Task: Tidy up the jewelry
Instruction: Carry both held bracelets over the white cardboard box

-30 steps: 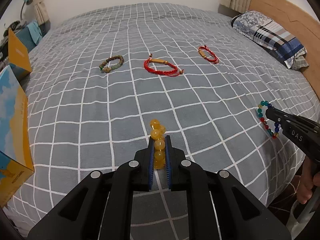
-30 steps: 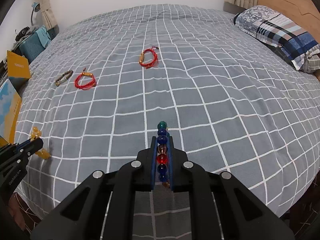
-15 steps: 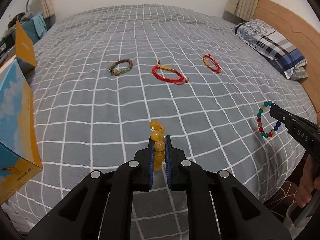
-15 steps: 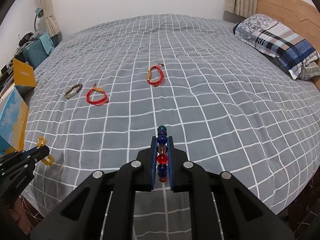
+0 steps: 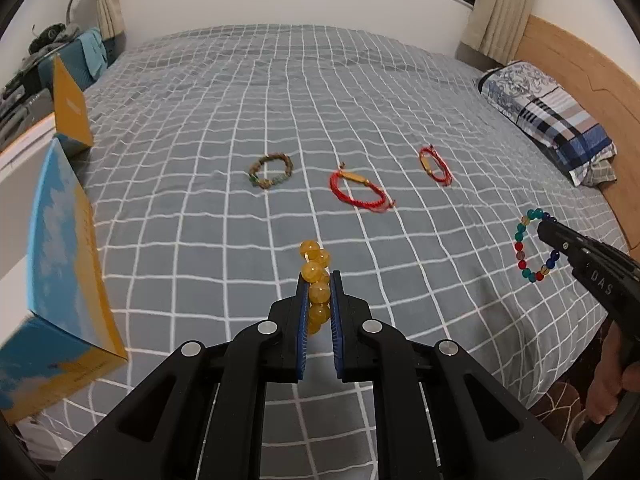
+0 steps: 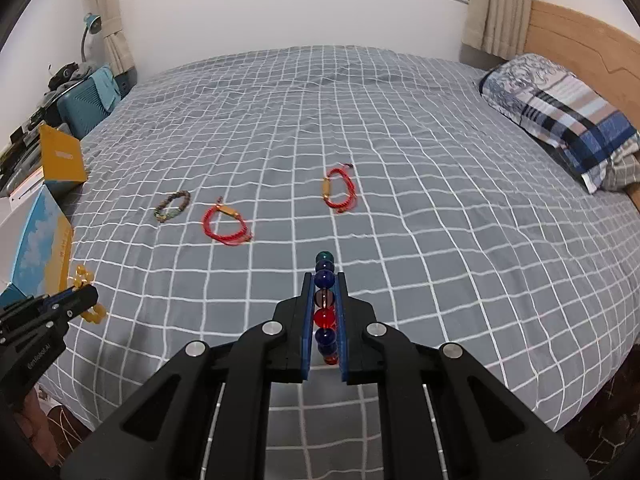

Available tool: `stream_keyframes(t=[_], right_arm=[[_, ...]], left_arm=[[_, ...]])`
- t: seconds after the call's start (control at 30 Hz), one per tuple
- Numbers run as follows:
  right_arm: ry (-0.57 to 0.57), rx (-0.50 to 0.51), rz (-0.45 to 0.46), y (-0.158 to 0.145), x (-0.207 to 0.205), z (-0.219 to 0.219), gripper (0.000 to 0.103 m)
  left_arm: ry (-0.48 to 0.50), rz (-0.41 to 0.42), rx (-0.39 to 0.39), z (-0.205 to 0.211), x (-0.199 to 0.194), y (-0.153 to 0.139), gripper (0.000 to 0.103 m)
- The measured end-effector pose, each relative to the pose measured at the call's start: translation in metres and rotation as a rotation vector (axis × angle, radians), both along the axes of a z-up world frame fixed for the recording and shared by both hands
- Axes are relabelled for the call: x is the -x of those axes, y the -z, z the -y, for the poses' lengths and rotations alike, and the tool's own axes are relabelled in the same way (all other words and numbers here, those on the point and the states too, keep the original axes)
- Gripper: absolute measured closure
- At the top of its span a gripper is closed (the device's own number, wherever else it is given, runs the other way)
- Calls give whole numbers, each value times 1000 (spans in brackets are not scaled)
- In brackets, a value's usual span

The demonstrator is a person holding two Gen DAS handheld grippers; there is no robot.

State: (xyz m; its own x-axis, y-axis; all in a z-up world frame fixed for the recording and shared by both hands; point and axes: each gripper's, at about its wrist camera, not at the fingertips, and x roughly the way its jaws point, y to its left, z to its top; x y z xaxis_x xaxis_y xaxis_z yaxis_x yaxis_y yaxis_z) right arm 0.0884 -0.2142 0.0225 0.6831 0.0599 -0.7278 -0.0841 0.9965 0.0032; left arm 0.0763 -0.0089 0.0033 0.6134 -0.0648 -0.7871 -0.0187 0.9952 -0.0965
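Both grippers have been raised and drawn back from the bed (image 5: 248,92) since the earlier frames, so that more of the room is seen, and each bracelet has been kept clamped throughout. The bed, covered by a grey sheet with a white grid, is the largest thing shown; a wooden headboard (image 6: 580,36) and a plaid pillow (image 6: 560,112) are seen at its right end. A blue and yellow box (image 5: 60,280) is seen at the left edge of the bed, with a yellow box (image 5: 70,108) farther back. The left gripper (image 5: 318,280) is held over the near part of the bed, its fingers closed on the amber bead bracelet (image 5: 316,268), several beads of which project beyond the tips. The right gripper (image 6: 324,280) is held over the near edge to the right, its fingers closed on the multicoloured bead bracelet (image 6: 325,276); in the left wrist view that bracelet (image 5: 528,244) is seen hanging as an open ring from the fingertips. Three bracelets are left lying on the sheet in a rough row, well apart from both grippers: a brown and green bead bracelet (image 5: 270,170) on the left, a red cord bracelet (image 5: 360,192) in the middle, and a smaller red cord bracelet (image 5: 434,166) on the right.
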Motion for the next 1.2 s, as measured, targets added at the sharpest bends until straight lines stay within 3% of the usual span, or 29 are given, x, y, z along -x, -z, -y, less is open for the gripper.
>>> stream_keyframes(t=[0.3,0.7,1.2], right_arm=[[-64,-1,14,-25,-14,-48,94],[-210,-1,49,-56,-29,-163,94],[-439,-15,87,-81,5,-314,94]], left_arm=[[-36,36,-21,-31,-4,-31,94],[-137,86,-36,-105,1,-71,94],[-327,117,-60,-213,56,-93,94]])
